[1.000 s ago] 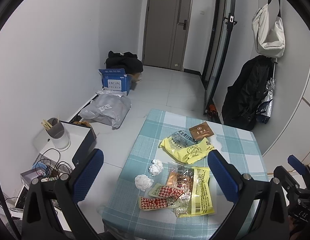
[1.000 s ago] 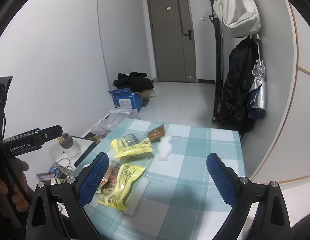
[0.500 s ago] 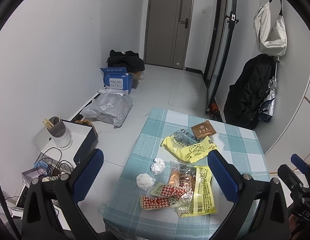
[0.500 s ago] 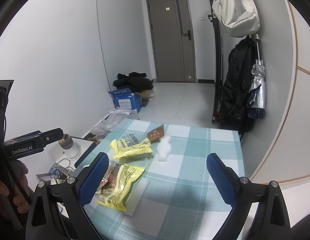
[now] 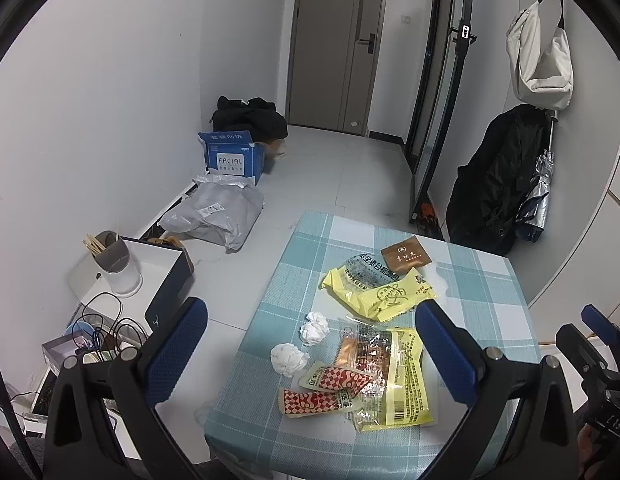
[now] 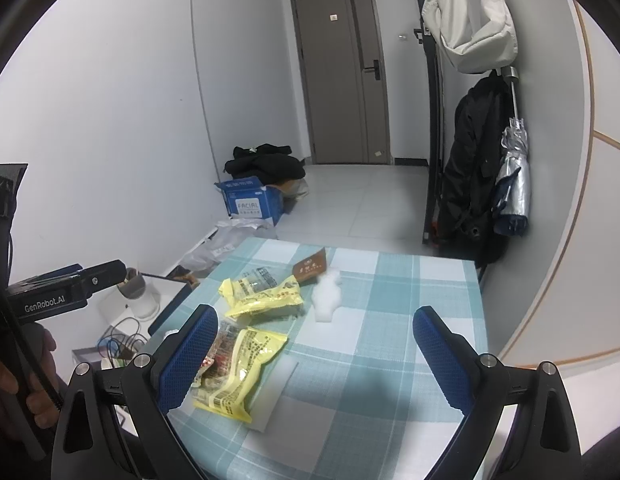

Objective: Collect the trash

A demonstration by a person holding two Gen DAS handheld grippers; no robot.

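Teal-and-white checked cloth covers the table (image 5: 486, 280), and all the trash lies on it. Toward the left edge sit three crumpled white paper balls (image 5: 288, 356), close together. Just right of them, near the front edge, two red-and-white checked sachets (image 5: 330, 390) overlap a yellow snack bag (image 5: 398, 372) with a clear window. Further back lies a second yellow wrapper (image 5: 380, 290), and a small brown packet (image 5: 406, 255) touches its far end. Beside the brown packet, toward the back of the table, is a pale white scrap (image 6: 327, 294), possibly tissue; the view is too blurred to be sure.

The left gripper (image 5: 310, 340) hangs above the front left corner with its blue fingers spread wide and nothing between them. The right gripper (image 6: 314, 350) hangs over the front edge, jaws likewise wide apart and empty, the nearer yellow bag just inside its left finger in the right wrist view. A hand (image 6: 14, 384) grips the left tool's handle at that view's left margin.
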